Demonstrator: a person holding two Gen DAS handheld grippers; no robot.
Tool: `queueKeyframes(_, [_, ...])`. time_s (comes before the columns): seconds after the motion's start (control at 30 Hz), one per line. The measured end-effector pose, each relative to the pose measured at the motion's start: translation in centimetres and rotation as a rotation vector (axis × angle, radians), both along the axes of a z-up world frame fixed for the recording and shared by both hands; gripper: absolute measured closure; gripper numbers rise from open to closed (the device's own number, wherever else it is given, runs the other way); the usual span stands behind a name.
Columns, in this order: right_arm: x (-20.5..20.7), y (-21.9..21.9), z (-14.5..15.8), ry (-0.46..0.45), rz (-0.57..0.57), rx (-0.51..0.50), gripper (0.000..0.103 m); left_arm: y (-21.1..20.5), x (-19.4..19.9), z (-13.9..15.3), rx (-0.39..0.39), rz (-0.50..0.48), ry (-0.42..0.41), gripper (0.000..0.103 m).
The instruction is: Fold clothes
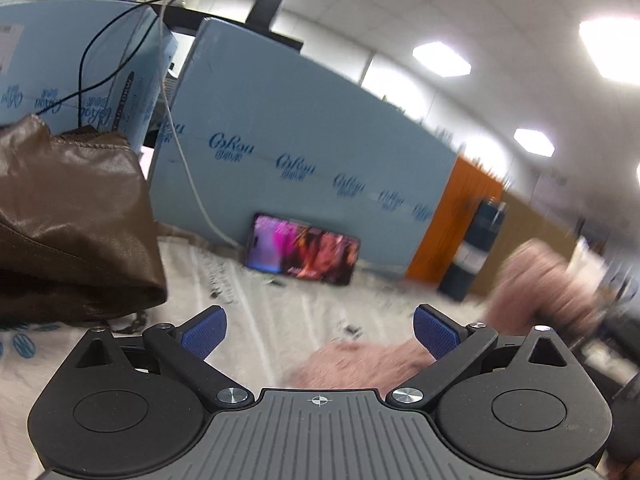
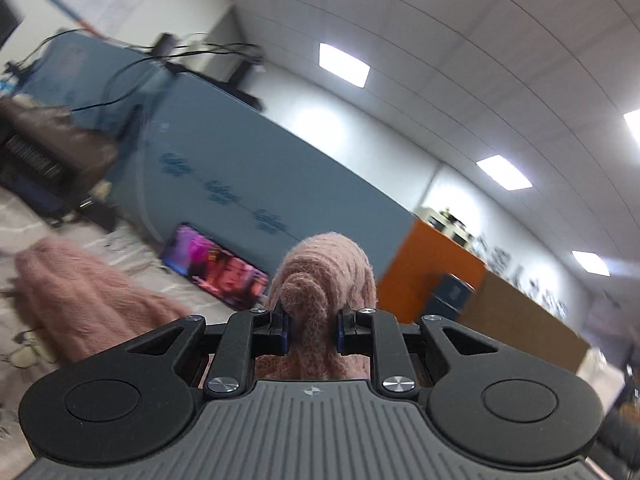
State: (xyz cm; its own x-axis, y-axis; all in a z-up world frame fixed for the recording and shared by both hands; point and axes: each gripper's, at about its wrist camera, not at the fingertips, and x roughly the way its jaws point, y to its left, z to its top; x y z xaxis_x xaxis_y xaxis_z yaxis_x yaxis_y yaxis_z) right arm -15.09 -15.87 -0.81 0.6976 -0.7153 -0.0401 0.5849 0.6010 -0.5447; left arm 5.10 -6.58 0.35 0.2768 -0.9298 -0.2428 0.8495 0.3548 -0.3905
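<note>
A fuzzy pink knitted garment (image 2: pixel 324 276) bulges up between the blue pads of my right gripper (image 2: pixel 312 330), which is shut on a bunched fold of it. More of the same pink knit (image 2: pixel 84 300) trails down onto the pale patterned cloth at the left. In the left wrist view my left gripper (image 1: pixel 320 332) stands open with nothing between its fingers, above the cloth. The pink garment (image 1: pixel 360 364) lies just beyond its right pad and rises, blurred, at the right. A brown leather-like garment (image 1: pixel 68 220) sits at the left.
A phone (image 1: pixel 302 254) with a lit screen leans against tall light-blue boxes (image 1: pixel 280 128) at the back of the table. Cables (image 1: pixel 120 28) hang over the boxes. An orange cabinet (image 1: pixel 452 220) and a dark bin (image 1: pixel 476 248) stand to the right.
</note>
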Motion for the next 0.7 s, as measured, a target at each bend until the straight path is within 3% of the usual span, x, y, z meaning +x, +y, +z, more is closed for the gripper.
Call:
queueKeyframes(0.13, [2.3, 2.2, -0.9, 0.057, 0.119, 0.021, 0.083, 0.8, 0.9, 0.2, -0.097, -0.066, 0.113, 0.001])
queueKeyframes(0.27, [3.1, 3.0, -0.8, 0.061, 0.229, 0.153, 0.077, 1.2, 1.9, -0.1, -0.16, -0.129, 0.232, 0.001])
queueKeyframes(0.33, [3.2, 2.3, -0.5, 0.046, 0.261, 0.247, 0.068, 1.5, 2.5, -0.5, -0.19, -0.162, 0.301, 0.001])
queueKeyframes(0.47, [2.8, -0.2, 0.5, -0.009, 0.333, 0.472, 0.048, 1.4, 3.3, -1.1, -0.232, -0.212, 0.398, 0.002])
queueKeyframes(0.53, [2.0, -1.5, 1.1, -0.062, 0.414, 0.615, 0.031, 1.3, 3.5, -1.4, -0.256, -0.246, 0.422, 0.002])
queueKeyframes(0.6, [0.5, -3.7, 1.9, -0.153, 0.532, 0.804, 0.022, 1.0, 3.6, -1.6, -0.269, -0.279, 0.446, 0.002])
queueKeyframes(0.7, [-1.7, -7.1, 2.6, -0.298, 0.651, 1.034, 0.018, 0.7, 3.8, -2.0, -0.264, -0.291, 0.48, 0.002])
